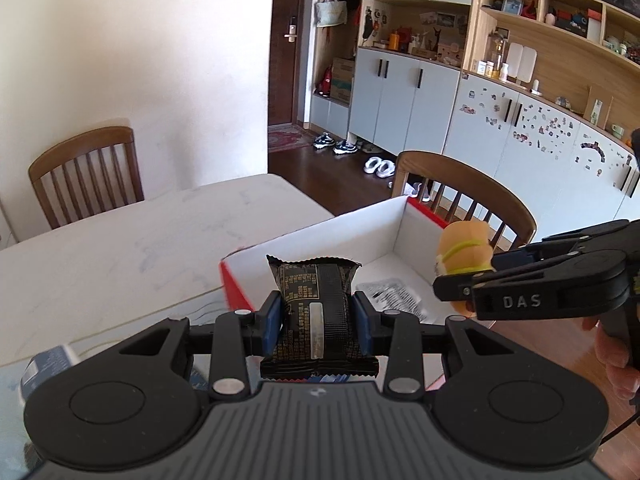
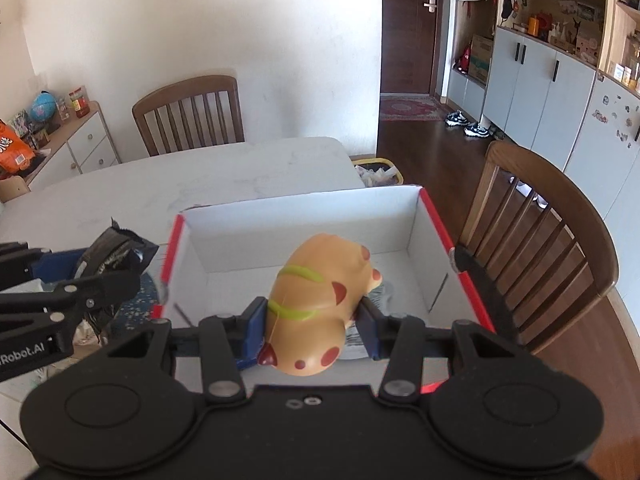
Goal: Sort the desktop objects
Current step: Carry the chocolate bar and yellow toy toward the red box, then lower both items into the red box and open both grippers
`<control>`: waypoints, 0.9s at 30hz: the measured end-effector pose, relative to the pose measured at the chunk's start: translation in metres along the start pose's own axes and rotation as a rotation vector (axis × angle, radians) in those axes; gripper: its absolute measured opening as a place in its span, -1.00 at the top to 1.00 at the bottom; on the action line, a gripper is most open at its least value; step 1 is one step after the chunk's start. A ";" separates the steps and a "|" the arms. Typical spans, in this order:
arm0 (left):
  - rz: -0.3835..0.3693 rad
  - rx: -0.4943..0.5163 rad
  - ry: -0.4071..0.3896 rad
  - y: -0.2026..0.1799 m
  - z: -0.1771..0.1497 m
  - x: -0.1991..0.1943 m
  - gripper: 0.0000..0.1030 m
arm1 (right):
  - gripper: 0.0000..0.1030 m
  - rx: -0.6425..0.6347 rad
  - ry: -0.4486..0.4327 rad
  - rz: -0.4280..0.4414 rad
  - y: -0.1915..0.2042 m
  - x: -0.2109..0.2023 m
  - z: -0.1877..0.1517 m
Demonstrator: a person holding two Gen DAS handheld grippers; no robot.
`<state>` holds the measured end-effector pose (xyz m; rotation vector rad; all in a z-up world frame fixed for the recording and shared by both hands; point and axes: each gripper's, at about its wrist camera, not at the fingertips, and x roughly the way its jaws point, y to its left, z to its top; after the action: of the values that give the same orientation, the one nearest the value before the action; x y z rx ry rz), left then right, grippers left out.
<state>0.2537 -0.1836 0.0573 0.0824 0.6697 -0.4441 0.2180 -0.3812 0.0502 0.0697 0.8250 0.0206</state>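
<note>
My left gripper [image 1: 318, 322] is shut on a black snack packet [image 1: 314, 312] and holds it above the near left edge of a white box with red trim [image 1: 360, 236]. My right gripper [image 2: 314, 330] is shut on an orange toy animal with red spots and a green stripe [image 2: 320, 304], held over the inside of the box [image 2: 304, 220]. The toy [image 1: 464, 256] and the right gripper [image 1: 460, 286] also show in the left wrist view at the right. The left gripper [image 2: 116, 268] with the packet [image 2: 114, 250] shows at the left of the right wrist view. A silver wrapper [image 1: 394, 298] lies on the box floor.
The box stands on a white marble table [image 2: 200, 176]. Wooden chairs stand at the far side [image 2: 190, 114] and the right [image 2: 536, 216]. A bin [image 2: 378, 170] sits past the table's far corner. A blue-grey carton [image 1: 48, 364] lies at the left.
</note>
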 end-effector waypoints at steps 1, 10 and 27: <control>-0.006 0.003 0.002 -0.001 0.002 0.004 0.30 | 0.10 -0.001 0.003 -0.002 -0.003 0.003 0.001; -0.008 0.061 0.063 -0.016 0.015 0.046 0.30 | 0.10 -0.024 0.030 0.000 -0.025 0.024 0.011; 0.013 0.116 0.211 -0.022 0.012 0.128 0.30 | 0.10 -0.105 0.177 0.053 -0.026 0.073 -0.009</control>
<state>0.3403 -0.2534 -0.0113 0.2462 0.8502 -0.4658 0.2604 -0.4033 -0.0115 -0.0099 0.9973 0.1210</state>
